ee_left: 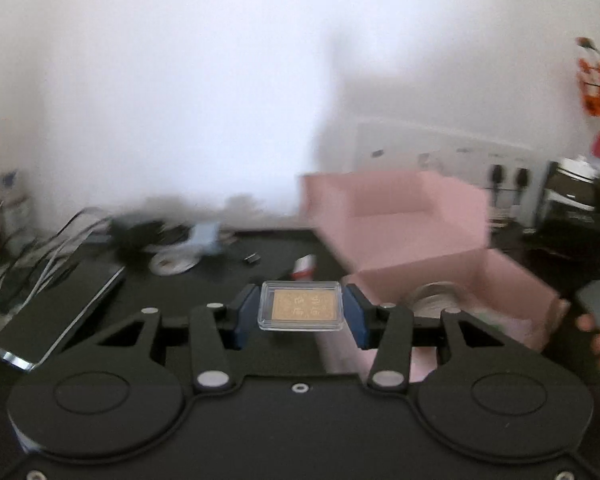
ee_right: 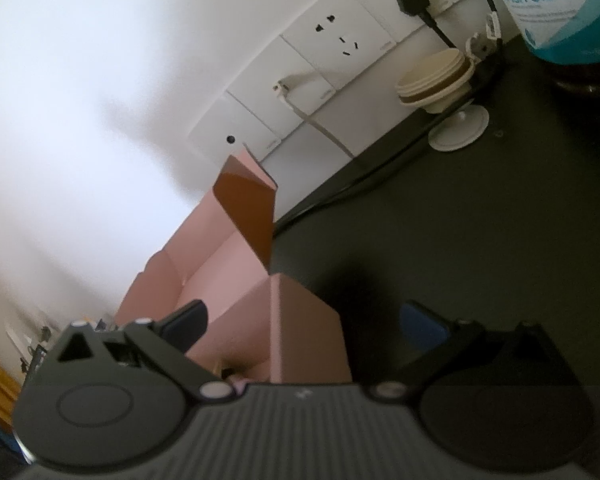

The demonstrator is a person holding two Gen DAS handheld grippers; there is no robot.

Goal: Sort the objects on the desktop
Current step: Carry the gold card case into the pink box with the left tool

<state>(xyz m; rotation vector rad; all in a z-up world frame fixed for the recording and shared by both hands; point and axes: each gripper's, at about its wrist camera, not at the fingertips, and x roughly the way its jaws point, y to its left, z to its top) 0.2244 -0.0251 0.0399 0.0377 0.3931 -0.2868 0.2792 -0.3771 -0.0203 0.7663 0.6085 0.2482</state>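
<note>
Your left gripper [ee_left: 302, 312] clamps a clear case [ee_left: 302, 307] holding a gold card. Pink box [ee_left: 416, 216], right: a round glass item inside. Your right gripper [ee_right: 304, 324] stands apart.

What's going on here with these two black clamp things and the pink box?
A person is tidying a dark desk with two hand-held grippers. The left gripper has its jaws closed on a small clear case with a tan card inside, held up off the desk. The open pink box stands just ahead and to its right, with something round already inside. The right gripper hangs beside a corner of that box, jaws open and empty.
</note>
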